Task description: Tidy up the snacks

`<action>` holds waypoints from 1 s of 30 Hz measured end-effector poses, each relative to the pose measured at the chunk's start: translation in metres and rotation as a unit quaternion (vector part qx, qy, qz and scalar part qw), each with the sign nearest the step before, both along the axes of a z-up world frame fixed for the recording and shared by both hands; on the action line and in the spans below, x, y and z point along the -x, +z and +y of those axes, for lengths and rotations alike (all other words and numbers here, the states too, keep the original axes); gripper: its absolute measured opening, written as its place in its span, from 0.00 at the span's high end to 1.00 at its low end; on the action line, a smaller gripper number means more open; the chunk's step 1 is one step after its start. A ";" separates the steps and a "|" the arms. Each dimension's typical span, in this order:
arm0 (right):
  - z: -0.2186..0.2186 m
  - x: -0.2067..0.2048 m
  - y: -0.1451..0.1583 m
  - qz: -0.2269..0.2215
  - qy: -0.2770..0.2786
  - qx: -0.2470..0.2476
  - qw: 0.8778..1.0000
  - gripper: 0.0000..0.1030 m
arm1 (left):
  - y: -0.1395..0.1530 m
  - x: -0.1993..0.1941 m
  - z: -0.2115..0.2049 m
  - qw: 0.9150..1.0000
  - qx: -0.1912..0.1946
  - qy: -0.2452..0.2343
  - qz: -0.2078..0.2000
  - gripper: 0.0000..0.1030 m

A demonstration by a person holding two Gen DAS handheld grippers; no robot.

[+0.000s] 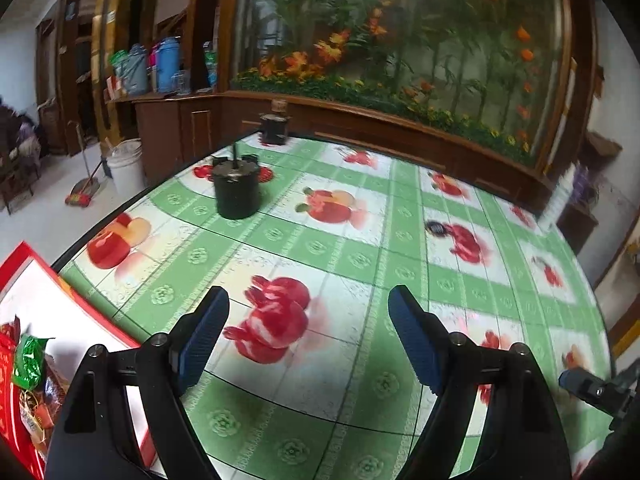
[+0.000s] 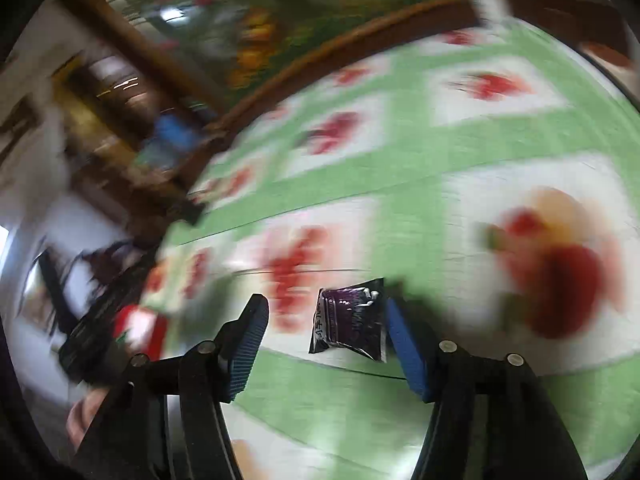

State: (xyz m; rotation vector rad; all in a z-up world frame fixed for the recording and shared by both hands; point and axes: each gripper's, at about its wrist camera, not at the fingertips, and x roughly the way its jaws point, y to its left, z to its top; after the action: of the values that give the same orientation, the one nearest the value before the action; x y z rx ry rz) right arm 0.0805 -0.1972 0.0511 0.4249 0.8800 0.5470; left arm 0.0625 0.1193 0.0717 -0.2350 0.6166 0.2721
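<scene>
The bench carries a green-and-white fruit-print cloth, and its curved far edge runs close along a dark wooden cabinet front below a large flower mural; to the left the edge drops off to open pale floor with a white bucket and a broom. Most of the cloth ahead of the left gripper is bare, apart from a black cylindrical container toward the far left and a second, smaller one at the far rim. The left gripper is held low over the near part of the bench, level, its blue-padded fingers spread wide with nothing between them. At its left, overhanging the near-left bench edge, sits a red-rimmed box holding wrapped snacks, among them a green packet. The right-wrist view is heavily motion-blurred and tilted, the bench horizon slanting steeply. The right gripper is also spread apart, not clamped. A dark purple snack packet lies between its fingers, its right edge against or just beside the right pad, well clear of the left pad; whether it rests on the cloth or is lifted cannot be told. A red-and-white blurred object shows at lower left.
</scene>
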 end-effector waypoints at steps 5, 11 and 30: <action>0.038 -0.042 0.013 -0.004 -0.038 0.039 0.999 0.33 | 0.000 0.000 0.000 1.000 0.003 -0.004 -0.001 0.20; 0.127 -0.079 -0.003 -0.018 -0.021 0.139 0.990 0.38 | -0.005 -0.004 0.011 1.000 0.023 0.007 0.008 0.20; 0.055 0.038 0.009 -0.053 0.029 0.160 0.985 0.70 | -0.009 -0.008 -0.014 0.999 -0.011 -0.039 0.027 0.20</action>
State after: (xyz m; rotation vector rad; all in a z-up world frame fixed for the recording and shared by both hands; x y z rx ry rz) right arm 0.0427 -0.1425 0.0602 0.0776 0.8612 0.4677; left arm 0.0707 0.1050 0.0629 -0.1831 0.6750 0.2099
